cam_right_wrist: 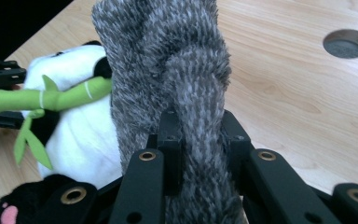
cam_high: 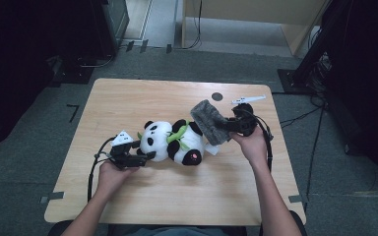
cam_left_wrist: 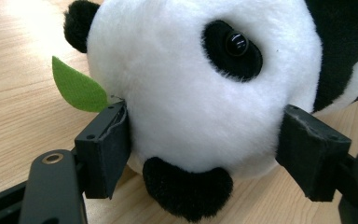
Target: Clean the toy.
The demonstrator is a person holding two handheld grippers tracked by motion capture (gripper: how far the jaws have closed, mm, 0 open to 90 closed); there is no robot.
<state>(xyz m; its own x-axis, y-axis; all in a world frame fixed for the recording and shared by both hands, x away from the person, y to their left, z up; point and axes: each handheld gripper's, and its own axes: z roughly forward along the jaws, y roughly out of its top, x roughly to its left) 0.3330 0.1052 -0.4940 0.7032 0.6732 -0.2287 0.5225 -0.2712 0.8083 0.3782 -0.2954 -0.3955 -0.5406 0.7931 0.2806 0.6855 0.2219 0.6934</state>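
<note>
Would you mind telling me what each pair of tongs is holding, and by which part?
The right tongs pinch a fold of the grey fuzzy cloth. The left tongs clasp the toy panda by the sides of its head.

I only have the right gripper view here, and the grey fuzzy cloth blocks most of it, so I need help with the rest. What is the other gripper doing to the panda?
Observer: The left gripper has its jaws on either side of the panda's head, pads against the fur at both cheeks.
Operator: How is the panda lying on the table?
Observer: In the high view the panda lies on its back near the middle of the table, head toward the left gripper.
Operator: Where does my cloth sit relative to it?
Observer: The grey cloth, pinched in the right gripper, hangs over the panda's foot end.
</note>
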